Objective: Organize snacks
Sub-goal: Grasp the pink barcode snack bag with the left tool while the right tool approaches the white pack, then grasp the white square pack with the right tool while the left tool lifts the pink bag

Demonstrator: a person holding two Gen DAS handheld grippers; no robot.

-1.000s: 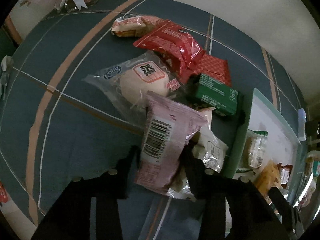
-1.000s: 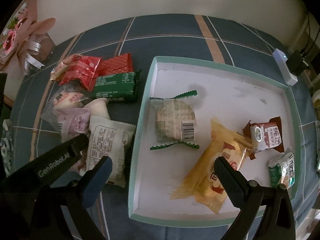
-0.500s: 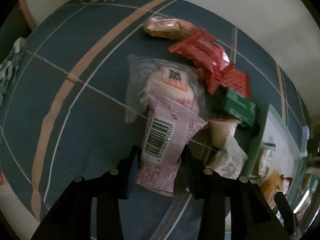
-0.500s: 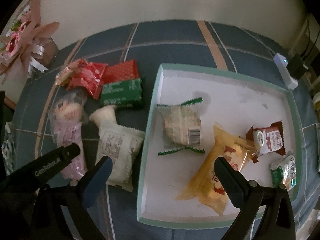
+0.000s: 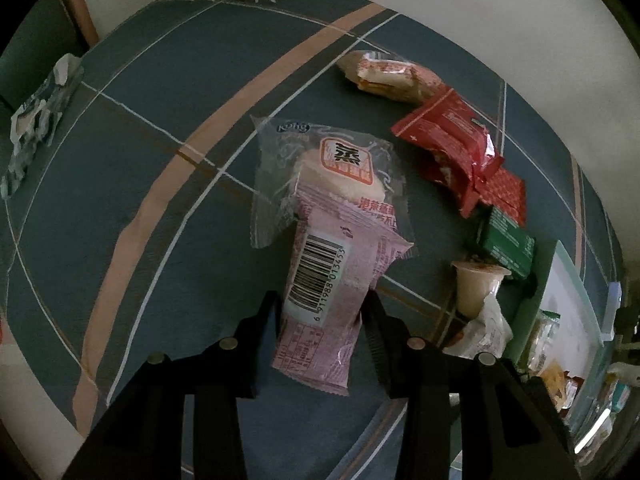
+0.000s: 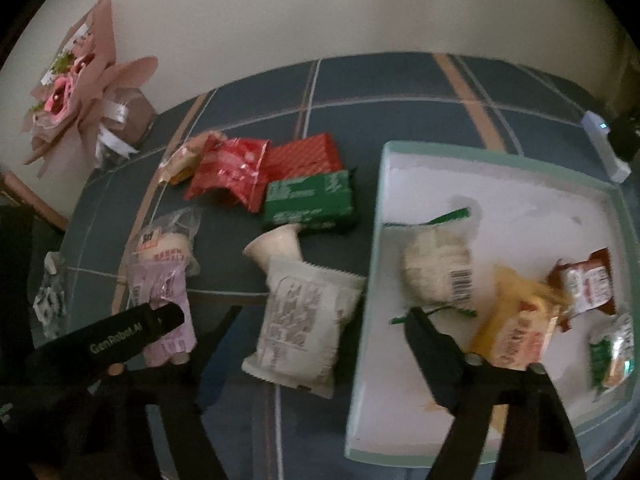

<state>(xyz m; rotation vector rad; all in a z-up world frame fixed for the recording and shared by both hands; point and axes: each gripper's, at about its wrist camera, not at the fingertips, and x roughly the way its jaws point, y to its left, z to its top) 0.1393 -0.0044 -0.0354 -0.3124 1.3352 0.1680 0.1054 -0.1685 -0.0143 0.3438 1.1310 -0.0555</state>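
Note:
My left gripper (image 5: pixel 322 314) is shut on a pink barcoded snack packet (image 5: pixel 332 280) and holds it just above the blue checked cloth; the packet's far end overlaps a clear bun bag (image 5: pixel 332 168). The right wrist view shows the same pink packet (image 6: pixel 164 292) at the left. My right gripper (image 6: pixel 320 332) hangs over a white snack packet (image 6: pixel 304 320) lying left of the tray (image 6: pixel 376 240). Its jaws are closing with that packet between them, and the pads do not touch it.
The teal-rimmed white tray holds a green-edged packet (image 6: pixel 436 272), a yellow packet (image 6: pixel 516 332), a brown packet (image 6: pixel 588 284) and a green-white one (image 6: pixel 612 352). Red packets (image 6: pixel 232 168), a green packet (image 6: pixel 308 200) and a jelly cup (image 6: pixel 276 244) lie on the cloth. A bouquet (image 6: pixel 80 100) stands far left.
The left gripper carried the pink packet leftward, away from the pile, and rolled. The right gripper shifted left from above the tray to the white packet, and its jaws narrowed.

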